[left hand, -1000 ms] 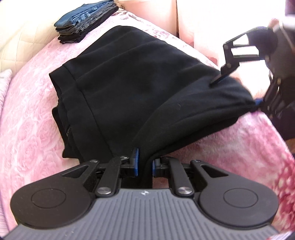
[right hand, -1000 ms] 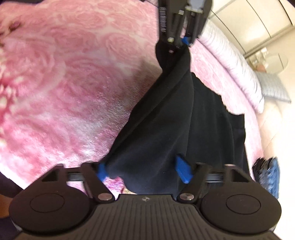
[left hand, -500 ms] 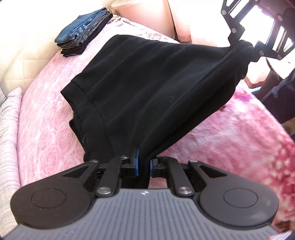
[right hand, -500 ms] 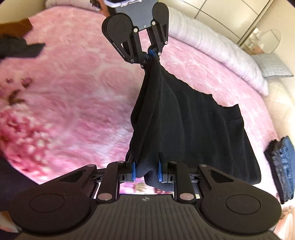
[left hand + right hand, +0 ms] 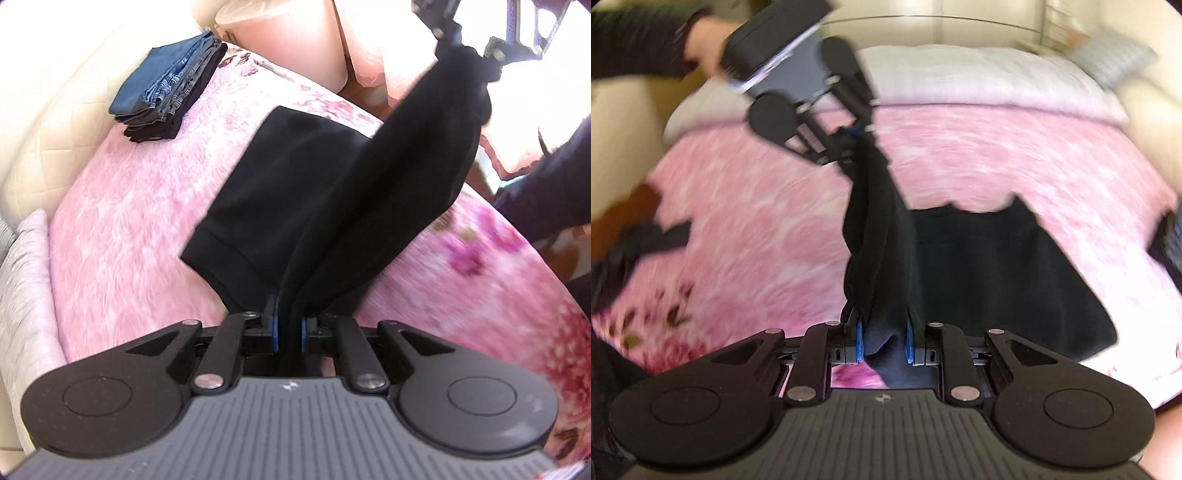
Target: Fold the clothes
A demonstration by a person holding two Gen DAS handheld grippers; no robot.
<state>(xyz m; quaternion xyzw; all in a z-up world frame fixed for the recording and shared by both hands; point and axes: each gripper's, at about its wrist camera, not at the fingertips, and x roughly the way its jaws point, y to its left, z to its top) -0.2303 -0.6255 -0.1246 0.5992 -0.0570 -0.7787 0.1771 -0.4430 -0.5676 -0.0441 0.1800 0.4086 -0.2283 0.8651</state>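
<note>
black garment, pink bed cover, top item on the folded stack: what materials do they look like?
Black garment: soft matte knit, possibly fleece or jersey; it drapes limply between the left gripper and right gripper, with no sheen.
Pink bed cover: plush, fuzzy pile with a rose pattern.
Top of the folded stack: looks like blue denim, with faded, layered edges.

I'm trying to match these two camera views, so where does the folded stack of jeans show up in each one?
Left wrist view: the folded stack of jeans lies upper left on the pink bedspread, apart from the black garment.
Right wrist view: only a blurred dark sliver at the right edge, probably the stack.
Shared landmark: the black garment, held by both grippers.
</note>
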